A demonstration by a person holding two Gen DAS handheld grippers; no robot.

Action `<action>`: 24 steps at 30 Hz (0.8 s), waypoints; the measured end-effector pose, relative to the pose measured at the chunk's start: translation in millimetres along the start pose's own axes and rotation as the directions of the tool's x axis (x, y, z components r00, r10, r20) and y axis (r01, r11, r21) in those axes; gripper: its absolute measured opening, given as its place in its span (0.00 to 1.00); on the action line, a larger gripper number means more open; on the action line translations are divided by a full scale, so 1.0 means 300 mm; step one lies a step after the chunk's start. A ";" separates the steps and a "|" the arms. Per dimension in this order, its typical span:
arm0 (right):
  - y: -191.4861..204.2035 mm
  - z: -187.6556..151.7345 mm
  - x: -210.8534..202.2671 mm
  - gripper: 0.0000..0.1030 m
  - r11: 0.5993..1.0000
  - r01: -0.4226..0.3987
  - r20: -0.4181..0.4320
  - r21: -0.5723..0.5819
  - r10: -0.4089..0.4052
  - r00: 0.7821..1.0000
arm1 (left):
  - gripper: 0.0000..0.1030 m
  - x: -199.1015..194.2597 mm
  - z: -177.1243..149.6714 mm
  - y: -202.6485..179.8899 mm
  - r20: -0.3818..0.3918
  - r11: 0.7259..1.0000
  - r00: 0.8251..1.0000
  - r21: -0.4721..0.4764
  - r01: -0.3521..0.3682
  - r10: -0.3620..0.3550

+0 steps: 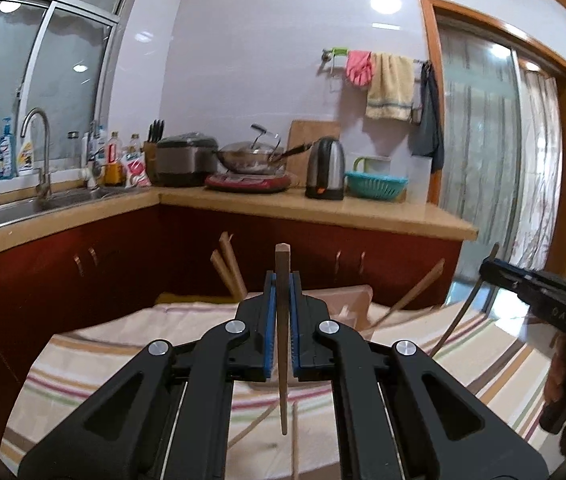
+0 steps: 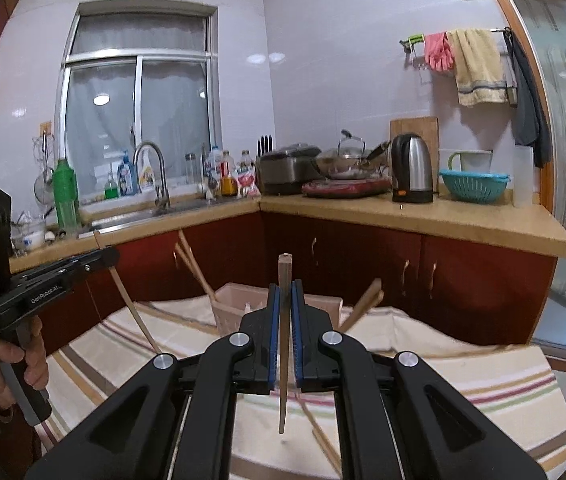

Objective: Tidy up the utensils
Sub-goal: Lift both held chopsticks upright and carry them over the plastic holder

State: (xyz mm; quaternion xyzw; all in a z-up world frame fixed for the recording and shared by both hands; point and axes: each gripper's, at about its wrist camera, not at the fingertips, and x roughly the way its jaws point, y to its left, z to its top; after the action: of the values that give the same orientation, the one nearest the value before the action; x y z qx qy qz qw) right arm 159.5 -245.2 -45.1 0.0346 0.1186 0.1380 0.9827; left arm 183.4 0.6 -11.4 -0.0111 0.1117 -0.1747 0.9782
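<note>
My left gripper is shut on a dark wooden chopstick that stands nearly upright between its blue pads, above the striped cloth. In the same way my right gripper is shut on another upright chopstick. Each gripper shows in the other's view: the right gripper at the right edge, the left gripper at the left, each with its chopstick hanging down. Just beyond both stands a pink utensil holder with several chopsticks leaning out of it.
A striped cloth covers the table, with loose chopsticks lying under the grippers. A person's hand grips the left handle. Behind are red cabinets, a counter with a sink, a kettle and a wok.
</note>
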 end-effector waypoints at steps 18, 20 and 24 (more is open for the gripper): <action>-0.105 0.228 0.171 0.06 1.000 0.027 0.183 0.004 -0.027 0.983 | 0.06 0.224 0.244 -0.016 0.167 0.999 0.986 0.024 -0.023 0.018; -0.112 0.218 0.202 0.06 1.000 0.023 0.173 0.013 -0.025 0.985 | 0.06 0.259 0.232 -0.014 0.164 1.000 0.986 0.022 -0.021 0.018; -0.124 0.175 0.277 0.06 0.999 0.014 0.131 0.030 -0.018 0.991 | 0.06 0.346 0.180 -0.008 0.109 1.000 0.994 0.016 -0.018 0.016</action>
State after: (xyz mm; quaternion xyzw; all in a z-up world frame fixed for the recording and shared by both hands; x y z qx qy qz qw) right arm 259.7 -259.5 -16.5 0.0569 0.0562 0.1257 0.9888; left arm 289.4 -38.2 19.0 -0.0111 0.0570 -0.1665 0.9843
